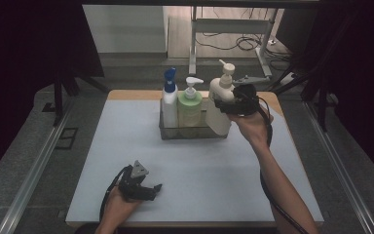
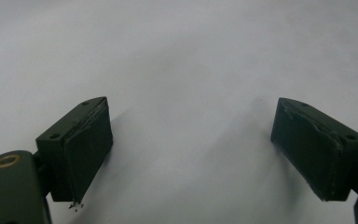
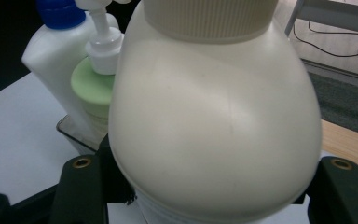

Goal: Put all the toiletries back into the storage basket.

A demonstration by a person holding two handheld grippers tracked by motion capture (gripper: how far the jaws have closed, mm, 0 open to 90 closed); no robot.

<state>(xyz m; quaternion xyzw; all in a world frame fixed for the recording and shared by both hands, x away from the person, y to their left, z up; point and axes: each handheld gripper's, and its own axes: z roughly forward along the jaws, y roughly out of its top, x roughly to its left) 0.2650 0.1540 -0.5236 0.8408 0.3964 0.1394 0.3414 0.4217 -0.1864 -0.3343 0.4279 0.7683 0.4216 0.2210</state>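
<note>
While our right gripper (image 1: 230, 104) is clamped around the big cream pump bottle (image 1: 221, 100), our left gripper (image 1: 148, 187) just rests on the white table (image 1: 126, 141) near the front edge, jaws spread wide with nothing between them. In the left gripper view it's plain tabletop past the two black pads (image 2: 86, 149), so that hand is basically parked out of the way.

The cream bottle sits at the right end of the clear tray (image 1: 168, 131) at the back of the table, right next to the green pump bottle (image 1: 190, 105), with the white bottle with the blue cap (image 1: 169, 97) at the far left end. We can't quite tell if its base is inside the tray or hanging just over the right edge.

We're gripping it on the wide shoulder below the ribbed collar (image 3: 209, 18), which makes sense to us: the pump head is skinny and wobbly, the body gives the jaws something solid. Coming in from the right side also keeps us clear of the neighbours.
</note>
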